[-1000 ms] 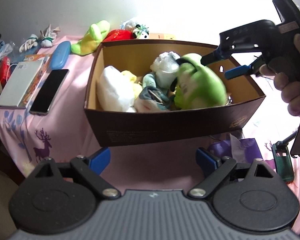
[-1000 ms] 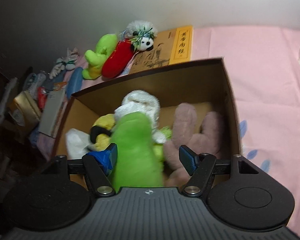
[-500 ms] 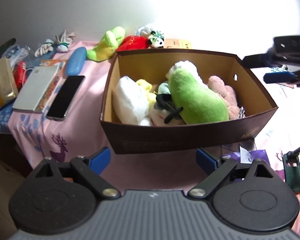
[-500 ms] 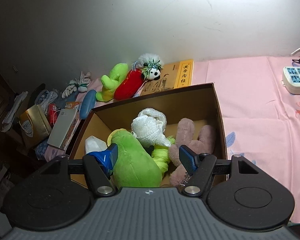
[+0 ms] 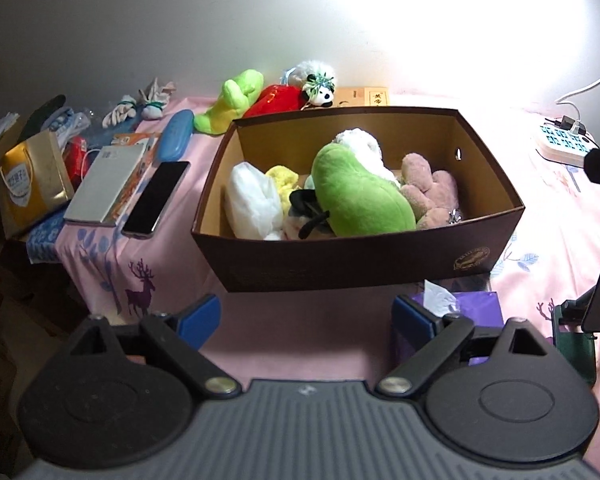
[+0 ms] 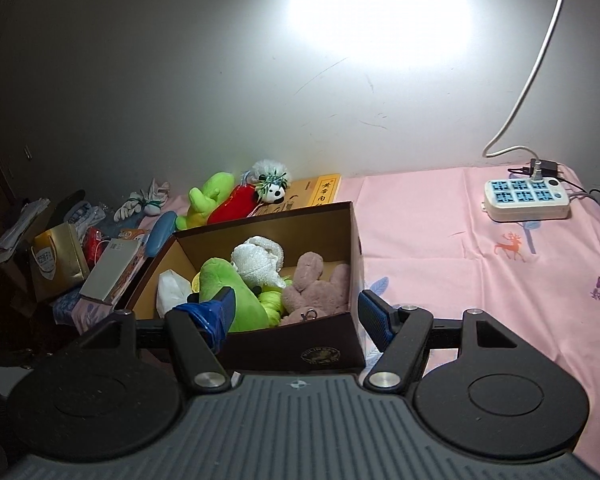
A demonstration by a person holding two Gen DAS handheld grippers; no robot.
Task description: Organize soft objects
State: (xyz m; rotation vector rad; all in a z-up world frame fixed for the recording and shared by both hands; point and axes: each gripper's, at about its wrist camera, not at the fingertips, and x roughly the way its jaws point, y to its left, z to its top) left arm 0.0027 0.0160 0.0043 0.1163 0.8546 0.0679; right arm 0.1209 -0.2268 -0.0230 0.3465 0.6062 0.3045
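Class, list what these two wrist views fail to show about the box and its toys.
- Left wrist view: the box floor, covered by toys.
- Left wrist view: the dark toy is half buried under the green plush.
- Right wrist view: the box's near-left corner, hidden behind the right gripper.

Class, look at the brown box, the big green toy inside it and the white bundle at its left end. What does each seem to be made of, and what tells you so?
Brown box: probably cardboard, smooth dark outside, tan inside, with thin, straight folded walls.
Green toy: plush fabric, matte and fuzzy, rounded like stuffing.
White bundle: perhaps thin plastic or tissue; crinkled, slightly shiny folds, hard to tell.
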